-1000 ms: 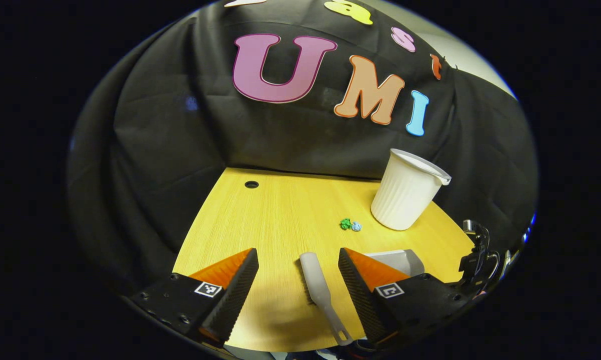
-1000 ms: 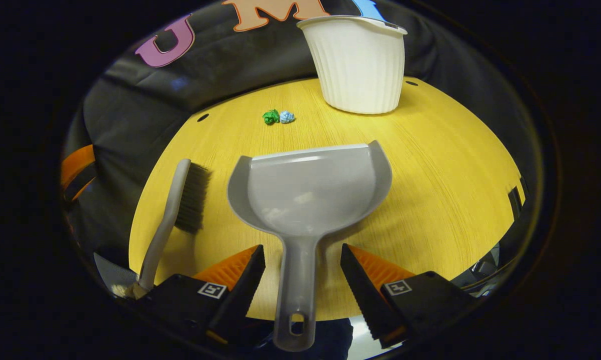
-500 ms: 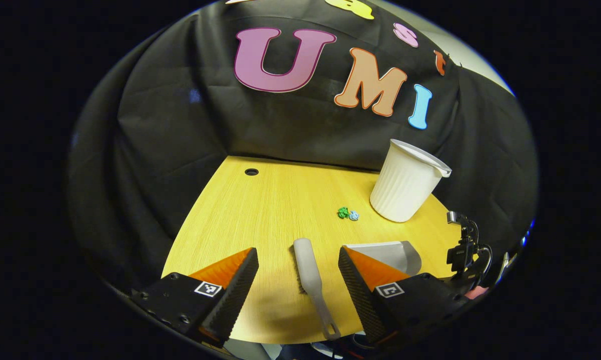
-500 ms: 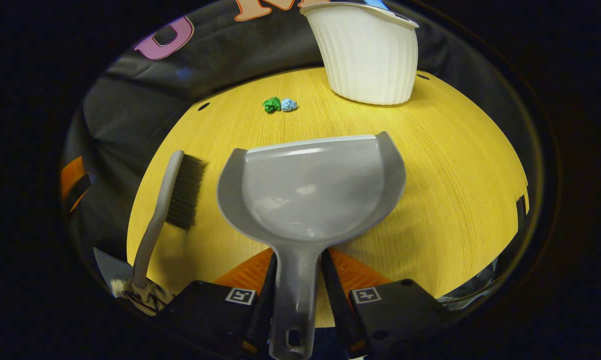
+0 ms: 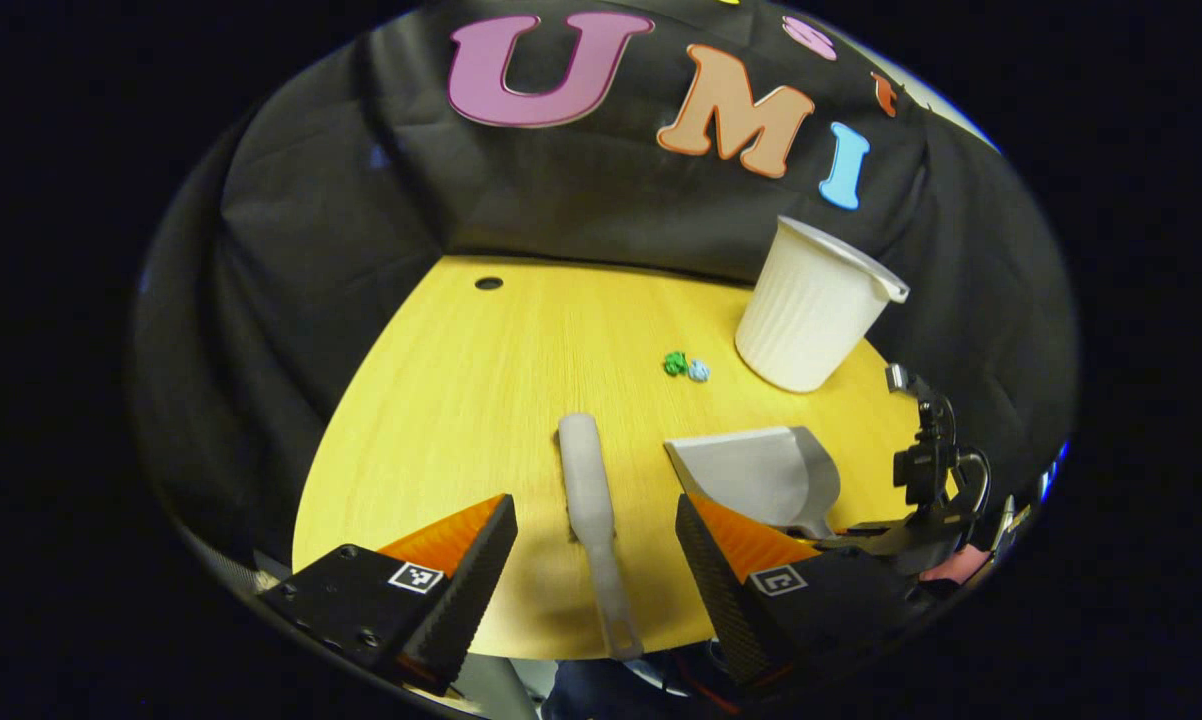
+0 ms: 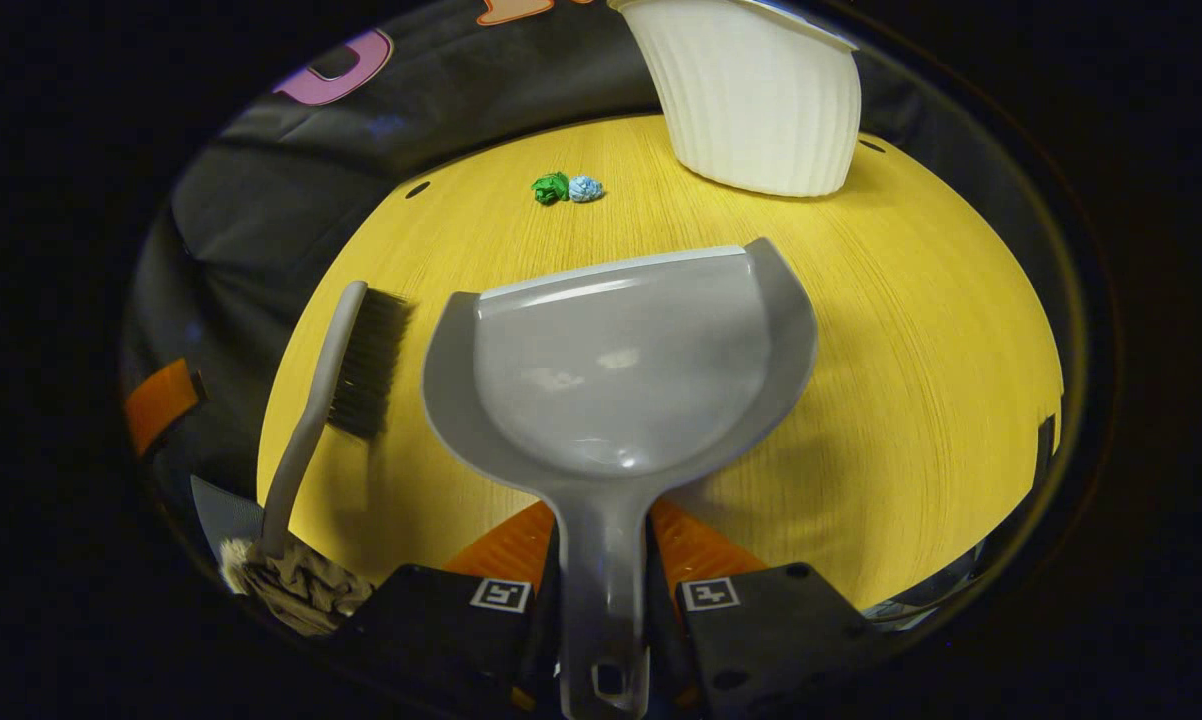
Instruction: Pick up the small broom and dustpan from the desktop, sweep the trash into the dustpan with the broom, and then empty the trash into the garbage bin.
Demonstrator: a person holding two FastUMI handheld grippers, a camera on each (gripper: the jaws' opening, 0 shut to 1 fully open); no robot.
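The grey dustpan [image 6: 621,360] is lifted a little above the yellow desktop [image 6: 911,330], and my right gripper [image 6: 601,560] is shut on its handle. The small grey broom [image 6: 336,390] lies flat on the desk to the dustpan's left, bristles pointing right. In the left gripper view the broom [image 5: 589,500] lies between and ahead of the open fingers of my left gripper [image 5: 596,545], which hovers over the desk's near edge. Two crumpled paper balls, green [image 6: 550,187] and blue [image 6: 586,188], lie side by side near the white ribbed bin [image 6: 761,100]. The dustpan [image 5: 756,472] and the right gripper [image 5: 926,480] show at the right.
The white bin [image 5: 811,310] stands upright at the back right of the desk, close to the black cloth wall. A small round hole [image 5: 488,283] sits near the desk's far left corner. A crumpled cloth [image 6: 281,585] lies beyond the desk's near left edge.
My right gripper closed on the dustpan handle and raised the pan slightly. My left gripper drew back and up, so the broom now lies farther ahead of its open fingers.
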